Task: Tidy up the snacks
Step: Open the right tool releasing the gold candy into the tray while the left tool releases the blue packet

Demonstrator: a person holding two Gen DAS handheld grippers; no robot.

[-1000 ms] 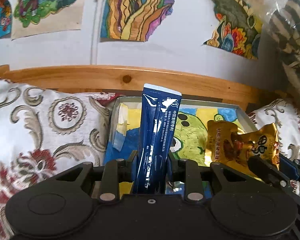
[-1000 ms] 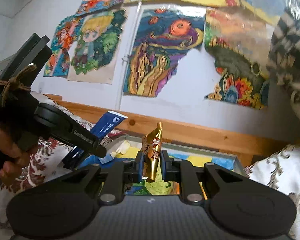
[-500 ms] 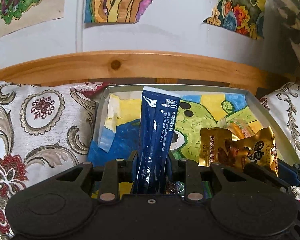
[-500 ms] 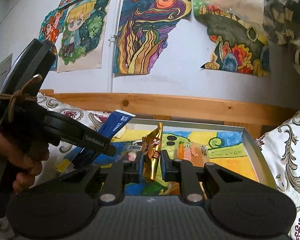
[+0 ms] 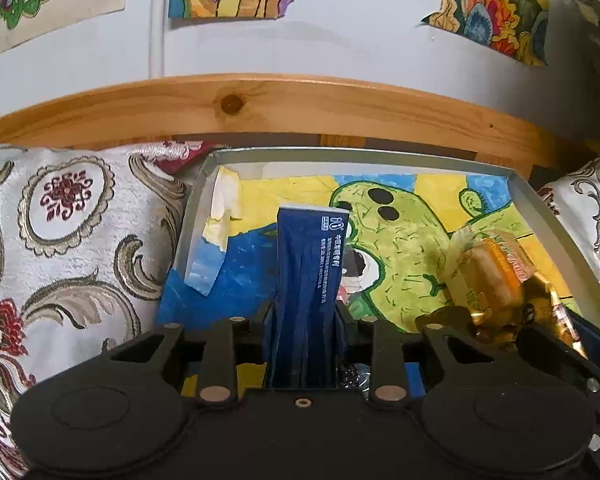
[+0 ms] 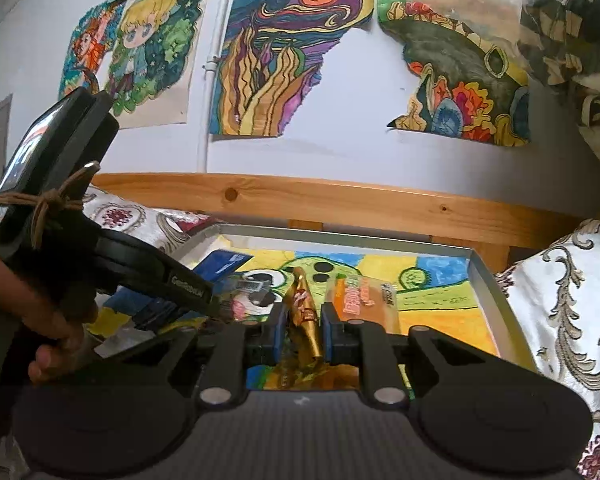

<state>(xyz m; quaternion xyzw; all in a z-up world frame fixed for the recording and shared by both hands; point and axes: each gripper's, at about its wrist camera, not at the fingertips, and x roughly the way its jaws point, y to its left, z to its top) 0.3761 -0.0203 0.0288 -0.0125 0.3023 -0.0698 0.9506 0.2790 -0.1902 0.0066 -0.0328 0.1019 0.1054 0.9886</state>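
Your left gripper (image 5: pixel 304 320) is clamped low on the blue sachet (image 5: pixel 309 264), which stands upright over the painted floor of the tray (image 5: pixel 532 200), while your right gripper (image 6: pixel 302 330) pinches the gold foil packet (image 6: pixel 305 312) edge-on above the same tray, just beside the orange wrapped snack (image 6: pixel 360 300) lying inside. Both packs look light, thin and floppy, and the foil is probably slick, so keep your hold near the sealed bottom edge where the material is stiffest. Whether the sachet's lower end already touches the tray is hidden behind your fingers, so lower gently before you let go.
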